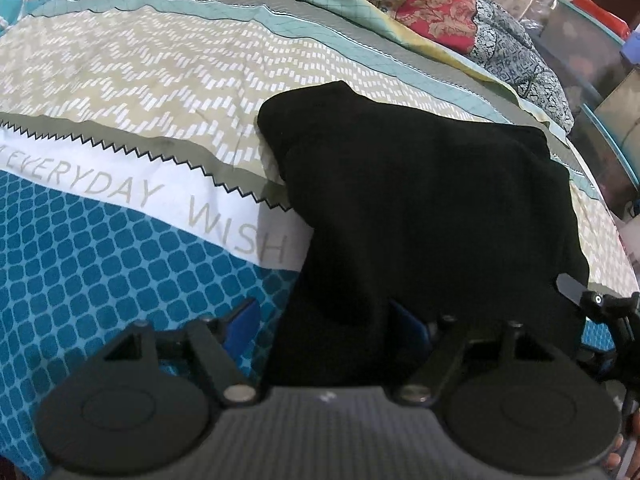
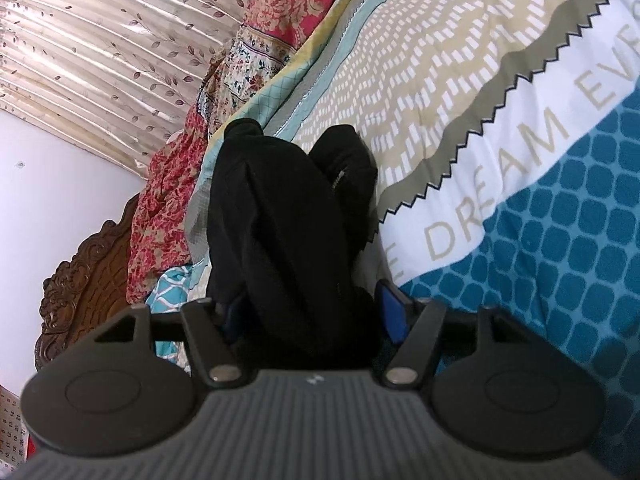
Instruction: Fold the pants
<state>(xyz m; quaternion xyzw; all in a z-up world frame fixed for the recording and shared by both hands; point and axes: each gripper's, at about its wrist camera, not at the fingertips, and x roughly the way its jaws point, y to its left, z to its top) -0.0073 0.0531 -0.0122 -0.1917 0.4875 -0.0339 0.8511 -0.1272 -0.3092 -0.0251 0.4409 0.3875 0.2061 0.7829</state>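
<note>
The black pants (image 1: 420, 208) lie bunched on the patterned bedspread (image 1: 120, 92). In the left wrist view the cloth runs down between my left gripper's (image 1: 328, 328) blue pads (image 1: 240, 326), with the jaws spread wide around it. In the right wrist view the pants (image 2: 288, 216) hang in folds from my right gripper (image 2: 316, 316), whose blue pads (image 2: 394, 316) stand on either side of the cloth. The right gripper's tip also shows at the right edge of the left wrist view (image 1: 600, 304).
Floral quilts and pillows (image 1: 436, 8) pile at the far side of the bed. A carved wooden headboard (image 2: 84, 264) and a leaf-print curtain (image 2: 100, 40) stand behind. Furniture and boxes (image 1: 600, 80) sit beside the bed.
</note>
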